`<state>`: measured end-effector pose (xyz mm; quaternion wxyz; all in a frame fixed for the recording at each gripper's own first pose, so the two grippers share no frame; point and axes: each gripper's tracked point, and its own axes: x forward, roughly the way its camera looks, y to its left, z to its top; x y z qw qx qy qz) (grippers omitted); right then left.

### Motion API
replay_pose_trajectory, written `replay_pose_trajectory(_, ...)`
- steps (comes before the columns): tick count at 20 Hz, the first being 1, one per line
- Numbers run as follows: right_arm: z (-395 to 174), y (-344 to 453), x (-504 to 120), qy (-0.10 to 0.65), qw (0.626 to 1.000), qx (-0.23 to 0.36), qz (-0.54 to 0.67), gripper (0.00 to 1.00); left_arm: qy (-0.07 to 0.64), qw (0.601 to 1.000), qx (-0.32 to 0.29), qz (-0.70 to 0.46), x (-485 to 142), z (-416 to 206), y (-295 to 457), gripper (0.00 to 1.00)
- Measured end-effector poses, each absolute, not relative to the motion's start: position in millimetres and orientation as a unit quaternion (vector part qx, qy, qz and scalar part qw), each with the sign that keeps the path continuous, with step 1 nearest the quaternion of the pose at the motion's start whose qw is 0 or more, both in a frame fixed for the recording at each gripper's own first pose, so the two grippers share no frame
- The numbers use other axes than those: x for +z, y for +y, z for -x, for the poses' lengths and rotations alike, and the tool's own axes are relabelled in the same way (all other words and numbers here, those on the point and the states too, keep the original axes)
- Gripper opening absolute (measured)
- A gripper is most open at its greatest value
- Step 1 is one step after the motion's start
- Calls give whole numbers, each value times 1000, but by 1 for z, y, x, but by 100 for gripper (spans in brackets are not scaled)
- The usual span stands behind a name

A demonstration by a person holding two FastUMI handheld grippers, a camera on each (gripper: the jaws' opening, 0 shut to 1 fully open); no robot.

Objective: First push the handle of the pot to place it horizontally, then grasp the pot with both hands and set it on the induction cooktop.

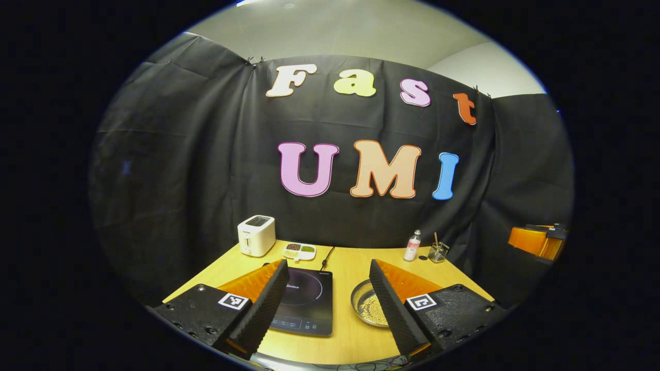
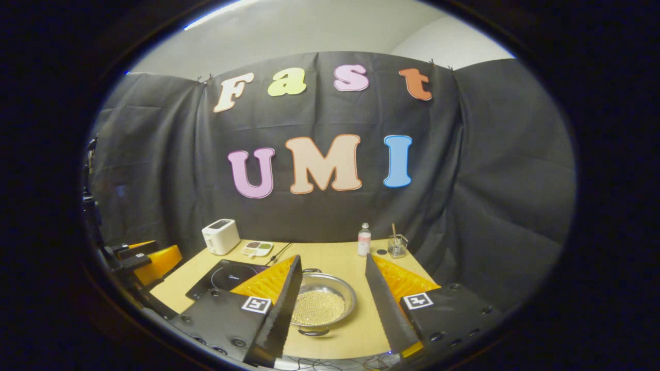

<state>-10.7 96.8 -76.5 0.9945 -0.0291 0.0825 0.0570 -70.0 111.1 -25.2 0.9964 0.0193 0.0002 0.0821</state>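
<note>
In the left gripper view, the left gripper [image 1: 325, 309] hangs spread wide above the table [image 1: 350, 263], gripping nothing. The cooktop [image 1: 304, 301] lies between its fingers, and the pot [image 1: 368, 304] sits just beside it on the right, partly hidden. A toaster [image 1: 256, 235] stands at the back.

In the right gripper view, the right gripper [image 2: 335, 309] is spread wide and empty, with the pot [image 2: 322, 304] between its fingers, its handles pointing near and far. The cooktop [image 2: 221, 275] lies to the pot's left.

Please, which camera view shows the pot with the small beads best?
The right gripper view shows it best: the pot lies whole between the open fingers of the right hand-held gripper, with its beads and both small handles visible. In the left gripper view, the pot is partly hidden behind one finger of the left hand-held gripper.
</note>
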Motion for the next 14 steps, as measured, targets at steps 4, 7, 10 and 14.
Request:
replay_pose_trajectory(4,16,120,-96,101,992,77,27,52,3,996,84,-32,-28,77,123,95)
replay_pose_trajectory(7,15,137,-120,125,988,87,17,27,7,996,85,-32,-32,80,133,92)
replay_pose_trajectory(10,12,154,-152,151,984,97,10,0,12,995,89,-33,-36,86,144,92)
replay_pose_trajectory(14,11,168,-194,192,976,103,5,2,15,994,99,-49,-39,93,162,95)
